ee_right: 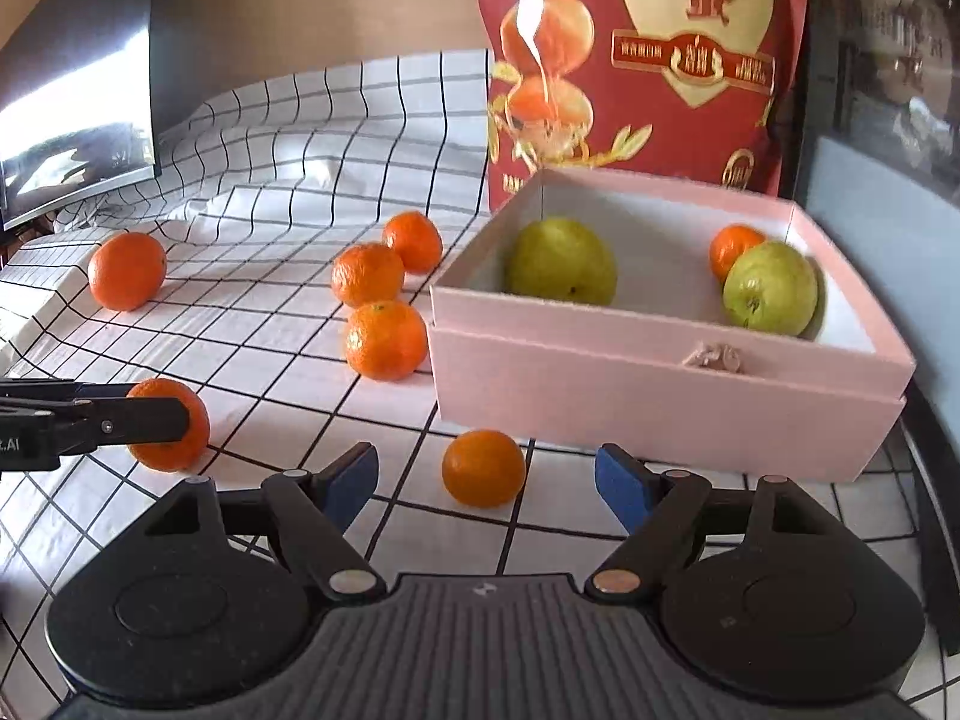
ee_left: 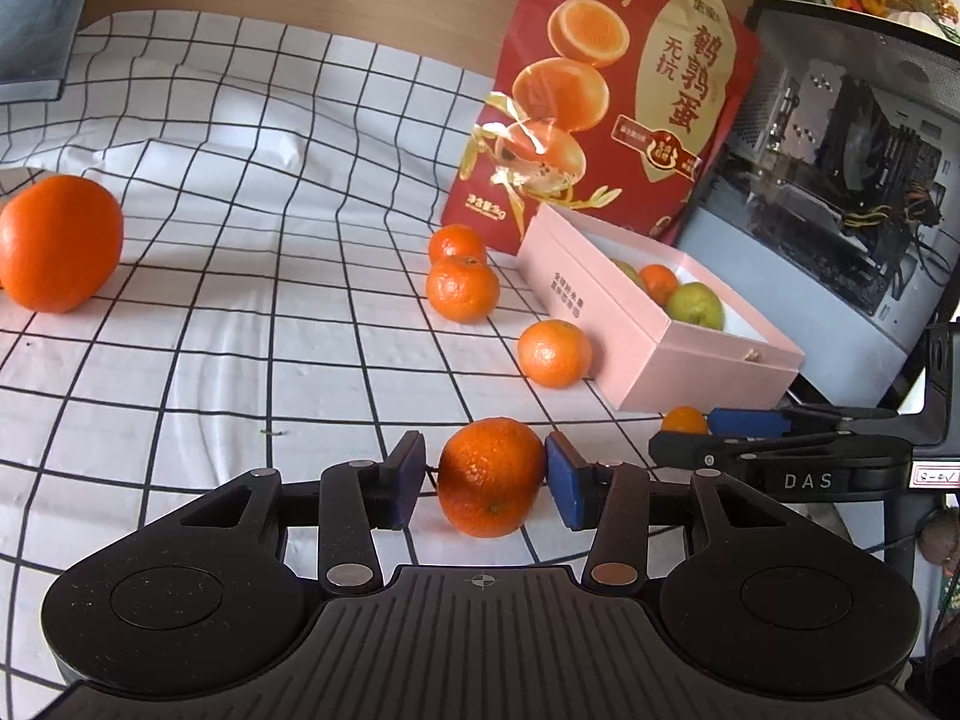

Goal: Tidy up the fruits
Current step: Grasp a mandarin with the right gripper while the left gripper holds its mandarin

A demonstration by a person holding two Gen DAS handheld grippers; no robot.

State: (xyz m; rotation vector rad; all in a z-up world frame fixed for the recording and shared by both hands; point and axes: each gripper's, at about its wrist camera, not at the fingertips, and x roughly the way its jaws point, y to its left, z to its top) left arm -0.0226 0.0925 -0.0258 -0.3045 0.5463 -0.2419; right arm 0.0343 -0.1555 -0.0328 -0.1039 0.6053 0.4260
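- Left tongs (ee_left: 486,474) sit low over the checked cloth (ee_left: 240,312) on the table, blue pads (ee_left: 561,480) either side of a mandarin (ee_left: 491,476); the right pad touches its skin, the left pad stands just off it with a sliver of gap, so the grip is closing round the fruit but whether it is fully clamped I cannot tell.
- Right tongs (ee_right: 486,483) are spread wide and hold nothing; a small mandarin (ee_right: 483,468) lies on the cloth between their pads, touching neither.
- Ahead and to the right of the left tongs stands a pink box (ee_left: 654,324), open; from the right wrist view it holds two green pears (ee_right: 561,261), one at the left end and one at the right, with a mandarin tucked behind the right one.
- Loose mandarins (ee_right: 386,339) lie in a row between the left tongs and the box, three of them, the nearest just beside the box wall.
- Far left of the left tongs, well apart from the others, rests a larger orange (ee_left: 57,243).
- Behind the box a red bag (ee_left: 606,96) printed with oranges stands upright; to its right is an open computer case (ee_left: 840,138).
- From the right wrist view, the left tongs come in from the left edge, one dark finger across their mandarin.
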